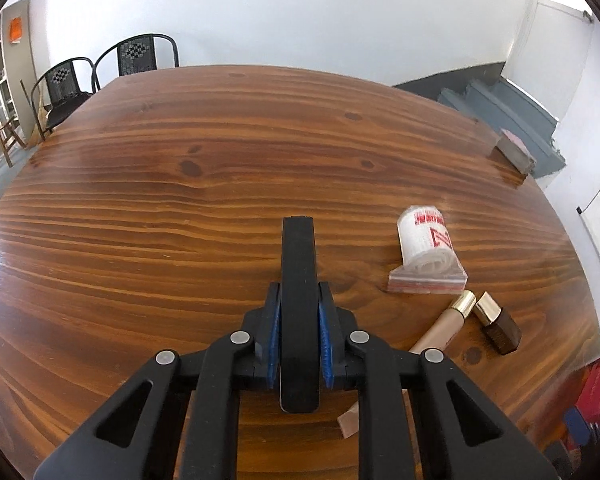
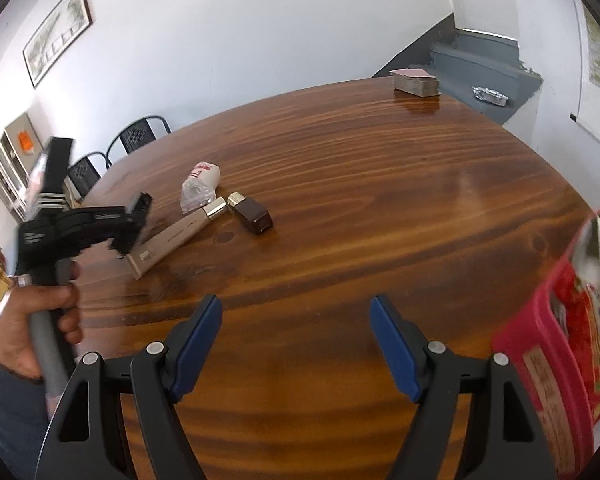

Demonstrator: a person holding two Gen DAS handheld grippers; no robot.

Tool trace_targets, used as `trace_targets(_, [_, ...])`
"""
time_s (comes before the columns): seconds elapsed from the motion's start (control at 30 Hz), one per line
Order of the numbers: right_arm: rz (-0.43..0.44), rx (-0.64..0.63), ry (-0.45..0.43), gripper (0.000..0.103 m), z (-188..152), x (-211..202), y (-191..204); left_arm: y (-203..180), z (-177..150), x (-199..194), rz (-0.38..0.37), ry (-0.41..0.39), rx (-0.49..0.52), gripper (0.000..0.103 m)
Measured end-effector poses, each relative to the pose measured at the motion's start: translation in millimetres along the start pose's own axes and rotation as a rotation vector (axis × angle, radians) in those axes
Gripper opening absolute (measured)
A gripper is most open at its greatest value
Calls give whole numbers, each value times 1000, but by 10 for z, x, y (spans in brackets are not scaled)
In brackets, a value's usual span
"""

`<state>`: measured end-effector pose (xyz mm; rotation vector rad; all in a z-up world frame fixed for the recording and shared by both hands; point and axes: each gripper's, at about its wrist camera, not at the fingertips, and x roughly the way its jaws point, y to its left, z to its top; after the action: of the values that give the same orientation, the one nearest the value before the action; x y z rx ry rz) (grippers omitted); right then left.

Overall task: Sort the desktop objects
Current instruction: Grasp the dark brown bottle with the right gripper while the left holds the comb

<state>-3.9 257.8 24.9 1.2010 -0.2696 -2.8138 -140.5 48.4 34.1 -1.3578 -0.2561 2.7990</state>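
Left hand-held gripper (image 1: 299, 344) clamped on black flat bar (image 1: 298, 280), right hand-held gripper (image 2: 296, 344) jaws apart, empty, above worktop (image 2: 360, 168), red basket (image 2: 540, 340) beside its right finger.

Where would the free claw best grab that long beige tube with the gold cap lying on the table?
Probably mid-barrel on the beige tube, coming from above with the open right gripper straddling its long flat sides. It lies flat; the brown bottle crowds its gold cap end.
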Motion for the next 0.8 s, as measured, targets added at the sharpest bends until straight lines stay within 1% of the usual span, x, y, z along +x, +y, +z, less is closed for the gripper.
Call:
trace_targets(0.13, [-1, -41, 23, 80, 218, 243, 88, 48, 38, -97, -14, -17, -10, 18])
trace_targets(0.2, [-12, -62, 38, 80, 348, 422, 138, 42, 49, -138, -17, -27, -4, 18])
trace_targets(0.3, [-6, -75, 68, 80, 475, 649, 195, 31, 53, -179, -13, -39, 7, 18])
trace_targets(0.37, [-9, -87, 78, 79, 538, 772, 239, 38, 65, -178, -22, -37, 6, 18])
trace_targets(0.4, [-4, -97, 84, 77, 569, 829, 270, 40, 69, -174, -27, -35, 4, 18])
trace_targets(0.57, [4, -137, 88, 74, 637, 956, 365, 45, 80, -163, -34, -26, -3, 18])
trace_targets(0.6, [4, -144, 93, 70, 641, 977, 377, 45, 69, -174, -35, -26, -3, 18])
trace_targets(0.63, [4, -149, 104, 63, 638, 1007, 388, 45, 73, -173, -37, -25, -1, 18])
trace_targets(0.67, [-1, -153, 104, 61, 633, 1018, 395, 42, 78, -175, -38, -26, 3, 18])
trace_targets(0.7, [-13, -163, 96, 56, 624, 1009, 406, 41, 78, -171, -39, -26, 5, 18])
trace_targets(0.73, [-23, -171, 91, 49, 614, 999, 414, 31, 77, -173, -40, -27, 10, 18])
trace_targets(0.77, [-21, -173, 92, 46, 611, 993, 415, 22, 76, -173, -43, -27, 12, 18])
trace_targets(0.8, [-13, -171, 91, 37, 599, 973, 412, 12, 73, -180, -49, -26, 12, 18])
